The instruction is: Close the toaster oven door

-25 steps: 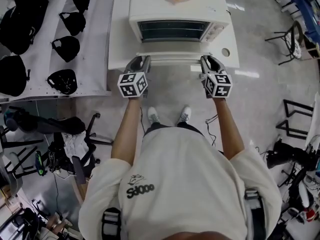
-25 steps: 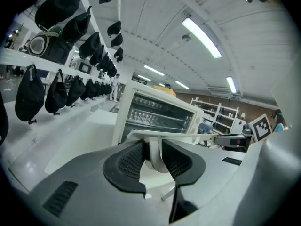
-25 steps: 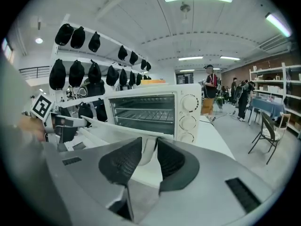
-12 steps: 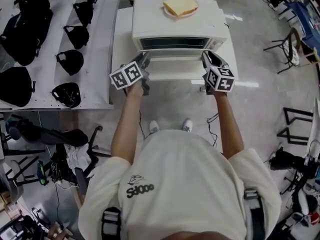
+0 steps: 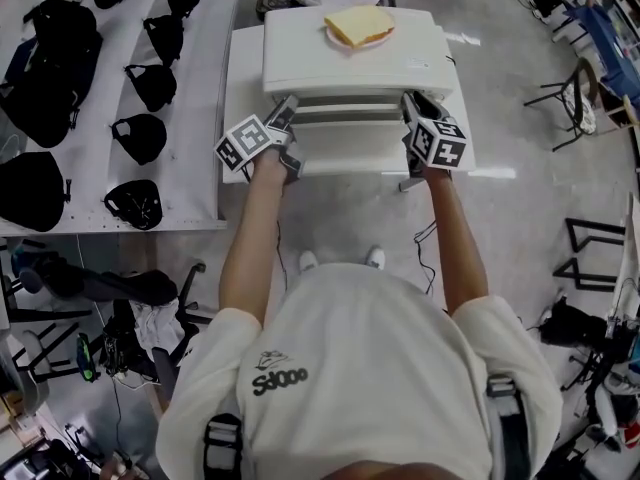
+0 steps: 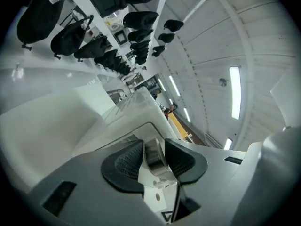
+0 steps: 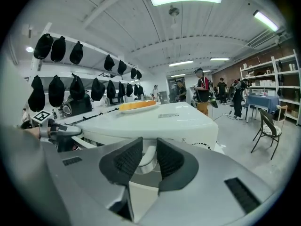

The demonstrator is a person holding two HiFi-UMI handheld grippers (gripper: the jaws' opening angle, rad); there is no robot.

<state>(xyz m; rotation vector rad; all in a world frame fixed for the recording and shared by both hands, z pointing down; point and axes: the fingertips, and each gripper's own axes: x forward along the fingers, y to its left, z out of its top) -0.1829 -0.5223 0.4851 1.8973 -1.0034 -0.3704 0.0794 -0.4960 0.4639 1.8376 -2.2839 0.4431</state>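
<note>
A white toaster oven (image 5: 350, 63) stands on a small white table (image 5: 245, 68), with toast on a plate (image 5: 360, 26) on its top. Its door (image 5: 350, 118) is swung up, almost against the oven front. My left gripper (image 5: 286, 110) is at the left end of the door handle (image 6: 151, 163). Its jaws are opening, with the bar still between the pads (image 6: 124, 161). My right gripper (image 5: 412, 106) holds the right end of the handle (image 7: 146, 166), shut on it. The right gripper view shows the oven top (image 7: 164, 121) and the toast (image 7: 136, 106) just beyond the jaws.
A long white shelf (image 5: 205, 118) with several black bags (image 5: 135, 138) runs along the table's left side. Chairs and racks (image 5: 575, 78) stand on the floor to the right. Several people (image 7: 202, 88) stand far behind the oven.
The door has swung up from lying flat to nearly closed. Both grippers rose and moved toward the oven with its handle.
</note>
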